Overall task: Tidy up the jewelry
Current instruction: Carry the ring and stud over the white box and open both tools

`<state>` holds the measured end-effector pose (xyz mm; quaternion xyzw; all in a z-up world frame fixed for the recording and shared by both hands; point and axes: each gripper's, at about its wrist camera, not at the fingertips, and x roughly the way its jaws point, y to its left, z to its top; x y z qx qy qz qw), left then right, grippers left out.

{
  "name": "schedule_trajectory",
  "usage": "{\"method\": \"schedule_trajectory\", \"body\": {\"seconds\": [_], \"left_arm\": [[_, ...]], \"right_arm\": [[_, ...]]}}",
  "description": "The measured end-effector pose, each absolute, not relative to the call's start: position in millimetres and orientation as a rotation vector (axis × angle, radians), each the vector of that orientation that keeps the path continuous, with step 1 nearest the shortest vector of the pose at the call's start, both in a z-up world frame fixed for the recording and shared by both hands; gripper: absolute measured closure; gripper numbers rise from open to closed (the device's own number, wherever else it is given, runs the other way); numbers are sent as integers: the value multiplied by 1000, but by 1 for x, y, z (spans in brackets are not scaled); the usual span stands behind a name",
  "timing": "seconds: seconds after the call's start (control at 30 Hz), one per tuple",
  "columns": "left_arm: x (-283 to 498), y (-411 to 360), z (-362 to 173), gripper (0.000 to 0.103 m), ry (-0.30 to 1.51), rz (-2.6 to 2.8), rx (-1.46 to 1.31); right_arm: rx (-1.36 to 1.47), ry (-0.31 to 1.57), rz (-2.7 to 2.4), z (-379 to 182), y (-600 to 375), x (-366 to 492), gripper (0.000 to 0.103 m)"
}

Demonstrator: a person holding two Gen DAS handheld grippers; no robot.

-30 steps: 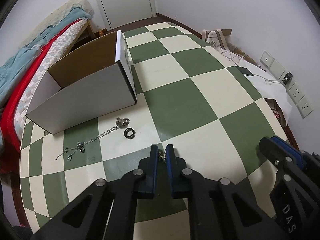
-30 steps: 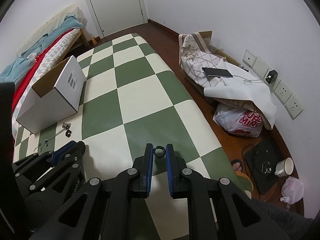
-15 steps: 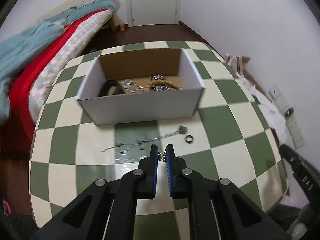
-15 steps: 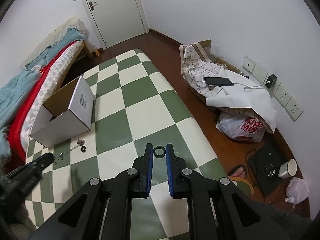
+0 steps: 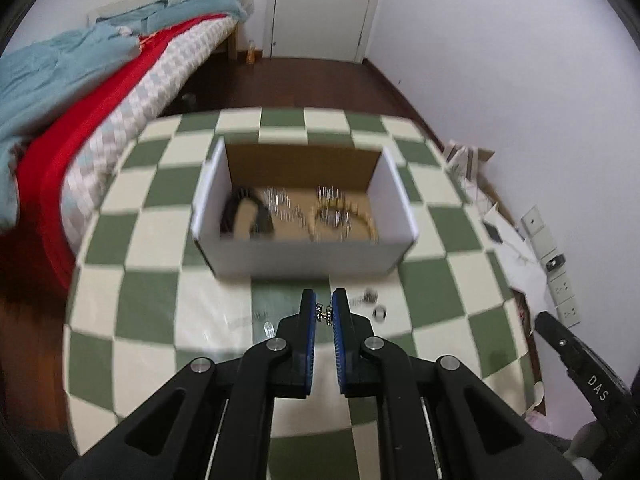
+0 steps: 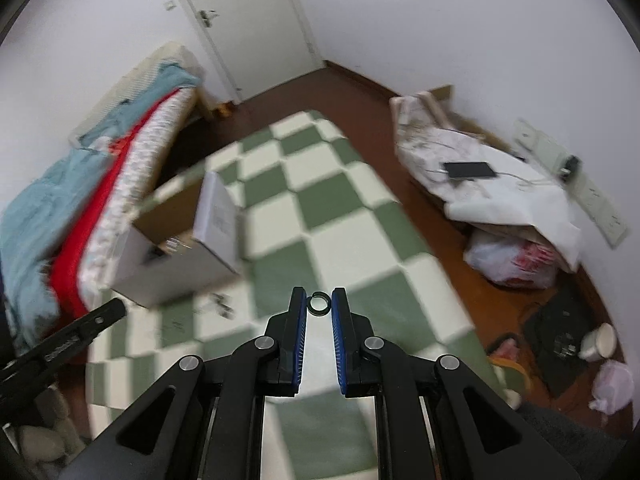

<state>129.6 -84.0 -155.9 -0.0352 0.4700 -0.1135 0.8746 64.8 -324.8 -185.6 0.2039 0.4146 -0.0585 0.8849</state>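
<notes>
Your left gripper (image 5: 324,312) has its blue-padded fingers (image 5: 307,320) pinched on a small silver beaded piece of jewelry (image 5: 323,314), which spans the narrow gap between the tips. It hangs above the green-and-cream checkered table (image 5: 160,300), just short of the near wall of the open white cardboard box (image 5: 304,252) that sits toward the table's far edge. Inside that box you can see a black band (image 5: 244,216) at its left end, some silver pieces (image 5: 280,202) in the middle and a gold-coloured beaded bracelet (image 5: 346,216) at its right end, all smeared by motion blur. On the table between the box and your left fingertips, slightly to the right, lie a small dark ring (image 5: 379,313) and a silver cluster (image 5: 370,296); to the left of the fingertips a faint silver chain (image 5: 252,318) is blurred and hard to make out. Your right gripper (image 6: 319,304) holds a dark open ring (image 6: 319,304) squeezed lightly between its fingertips, with the ring's hole facing the camera, over the table's near right part, well apart from the box (image 6: 180,256), which in this view stands at the table's left edge beside the bed (image 6: 80,184). The black tip of your left gripper shows at the lower left of the right wrist view (image 6: 72,334), and your right gripper's arm shows at the lower right of the left wrist view (image 5: 580,372).
</notes>
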Motion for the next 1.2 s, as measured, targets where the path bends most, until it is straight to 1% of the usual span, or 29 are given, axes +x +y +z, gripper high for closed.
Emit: {"method": "schedule_trajectory", "body": {"seconds": [0.13,0.27,0.43,0.57,0.6,0.63,0.67,0.7,0.73,0.77,0.8,0.87,0.9,0.93,0.97,1.0,1.03,1.1,1.13,1.17,1.2], "left_arm": [[169,-69,-136,97,999,-256,-88],[216,-55,-135,97,1061,-271,-106],[267,-46,-150,97,1166,-283,-134],[284,-46,-159,94,1228,-276,-132],[286,-46,-159,92,1232,-279,-135],[287,-46,-159,89,1232,-270,-131],[289,-45,-158,78,1228,-258,-121],[291,-44,-157,57,1222,-247,-112],[291,-42,-156,44,1209,-228,-103],[291,-39,-154,19,1197,-208,-103],[291,-36,-153,14,1186,-196,-107],[290,-31,-150,14,1167,-168,-102],[287,-29,-150,10,1157,-139,-74],[286,-28,-149,6,1151,-118,-51],[282,-26,-149,1,1141,-92,-25],[280,-25,-149,1,1133,-80,-13],[275,-22,-150,1,1122,-60,3],[266,-18,-152,1,1102,-22,35],[261,-17,-152,1,1097,-11,48],[257,-17,-153,1,1092,-2,59],[251,-16,-154,1,1086,5,74]], "right_arm": [[426,859,18,-161,-296,111,90],[427,904,130,-151,-262,171,90],[409,1033,192,-165,-231,238,90],[398,1131,183,-184,-225,271,89],[396,1155,179,-188,-225,278,88],[399,1175,176,-192,-227,282,81],[399,1183,163,-193,-229,285,74],[394,1185,155,-194,-230,286,59],[386,1183,149,-195,-231,287,51],[372,1178,138,-193,-232,286,50],[361,1176,131,-193,-233,286,50],[321,1170,102,-189,-234,283,49],[302,1167,92,-187,-234,282,45],[268,1164,72,-185,-233,279,35],[223,1164,43,-184,-231,276,30],[201,1164,33,-183,-230,273,19],[170,1169,19,-183,-228,270,13],[108,1181,-13,-186,-224,262,9],[95,1188,-20,-187,-223,258,4],[85,1201,-21,-190,-221,254,1],[83,1207,-20,-192,-220,251,0]]}}
